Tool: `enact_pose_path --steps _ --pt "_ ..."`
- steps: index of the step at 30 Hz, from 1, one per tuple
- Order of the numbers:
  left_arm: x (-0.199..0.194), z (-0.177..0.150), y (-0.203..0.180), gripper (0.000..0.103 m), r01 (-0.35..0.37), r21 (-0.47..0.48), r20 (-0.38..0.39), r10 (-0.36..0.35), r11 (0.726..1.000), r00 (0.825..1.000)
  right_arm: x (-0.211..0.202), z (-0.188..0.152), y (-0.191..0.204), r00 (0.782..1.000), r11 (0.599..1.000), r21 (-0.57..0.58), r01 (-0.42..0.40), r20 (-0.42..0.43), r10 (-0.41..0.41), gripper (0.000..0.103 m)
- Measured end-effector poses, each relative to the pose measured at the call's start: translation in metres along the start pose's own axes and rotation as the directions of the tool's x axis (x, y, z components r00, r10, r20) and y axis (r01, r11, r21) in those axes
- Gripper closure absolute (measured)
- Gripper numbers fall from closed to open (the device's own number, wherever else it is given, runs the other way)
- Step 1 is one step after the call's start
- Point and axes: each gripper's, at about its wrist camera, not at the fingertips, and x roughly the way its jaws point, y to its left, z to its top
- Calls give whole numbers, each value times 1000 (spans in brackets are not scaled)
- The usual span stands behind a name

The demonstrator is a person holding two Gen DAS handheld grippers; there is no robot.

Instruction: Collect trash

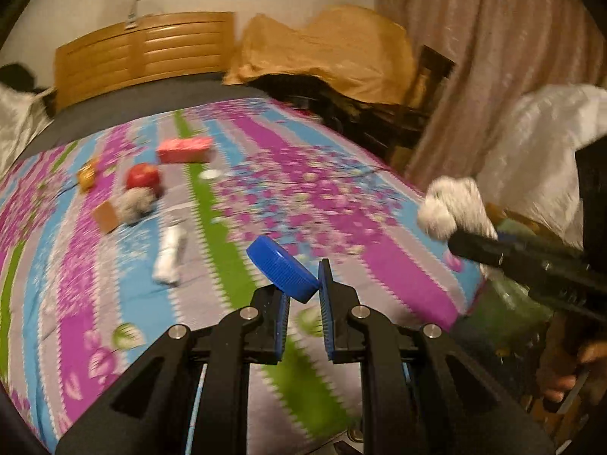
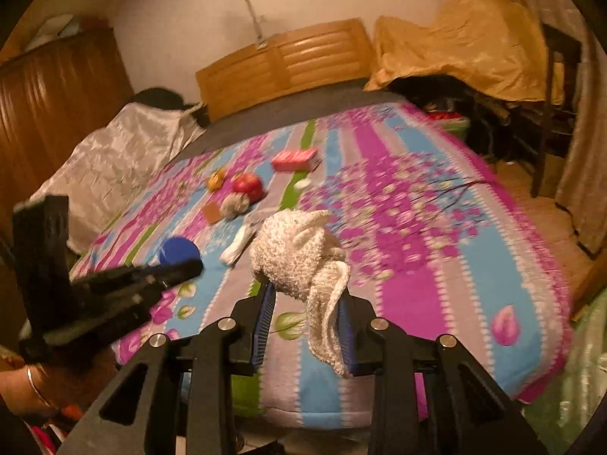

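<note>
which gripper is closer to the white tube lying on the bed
Left. The left gripper, holding a blue cap, is just right of the white tube; the right gripper, holding a knitted cloth, sits farther right.

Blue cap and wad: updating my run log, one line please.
left gripper: jaws hold blue cap | right gripper: jaws hold white wad | above bed

Premises: a home bedroom. Bed (image 2: 436,265) with floral bedspread, wooden headboard (image 2: 280,64), wardrobe (image 2: 57,113), curtains (image 1: 493,57) (furniture under draped cloths).
</note>
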Motion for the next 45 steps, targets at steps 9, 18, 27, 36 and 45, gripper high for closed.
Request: enact_pose_path --steps 9,18,27,36,45 --pt "34 21 -97 90 120 201 -26 -117 972 993 -82 -5 -89 978 968 170 184 69 -198 71" --pt "65 45 -201 90 234 376 -56 -230 896 972 -165 -37 -190 901 845 393 363 83 -425 71" --pt "89 69 -312 90 318 533 -77 -330 784 941 -250 -62 -271 773 684 521 511 70 -630 71" --pt "104 91 -377 90 372 555 -94 -388 744 917 -290 -66 -313 690 604 542 584 60 -722 71" --pt "114 86 -414 90 411 586 -142 -411 698 901 -291 -67 -318 675 580 543 607 32 -737 71"
